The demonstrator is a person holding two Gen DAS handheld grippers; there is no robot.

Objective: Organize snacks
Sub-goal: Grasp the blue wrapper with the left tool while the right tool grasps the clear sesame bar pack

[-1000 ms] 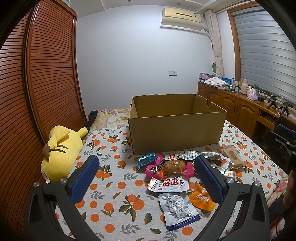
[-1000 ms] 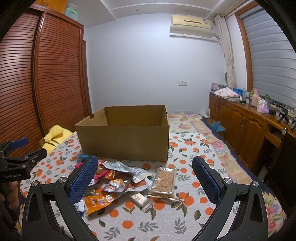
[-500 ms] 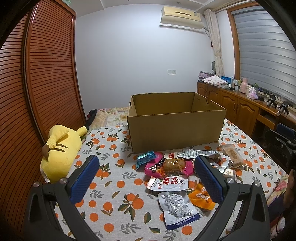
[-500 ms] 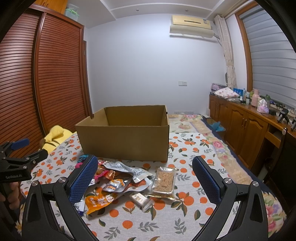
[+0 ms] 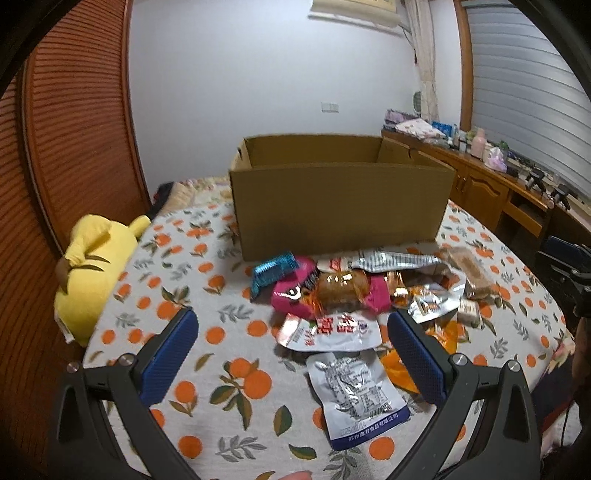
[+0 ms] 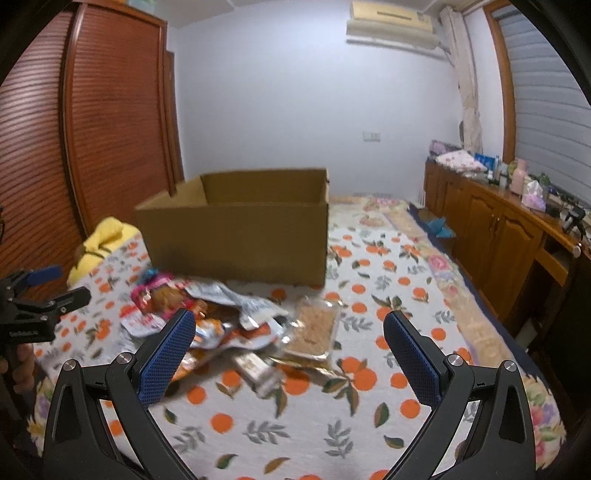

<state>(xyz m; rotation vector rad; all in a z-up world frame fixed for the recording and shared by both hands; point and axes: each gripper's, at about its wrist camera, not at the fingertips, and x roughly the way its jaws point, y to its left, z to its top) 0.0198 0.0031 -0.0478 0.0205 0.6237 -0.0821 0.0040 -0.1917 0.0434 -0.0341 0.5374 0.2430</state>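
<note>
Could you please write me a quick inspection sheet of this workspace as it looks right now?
Surface: bedspread with orange-fruit print.
Job's things: snack packets piled loose in front of the open cardboard box; a clear-wrapped bar at the pile's right edge; inside of box not visible.
Clutter: yellow plush toy at the bed's left edge.
Grippers: left gripper and right gripper both open, holding nothing, above the bed.
Cables: nothing seen.
Surroundings: wooden wardrobe, sideboard with bottles, air conditioner.
</note>
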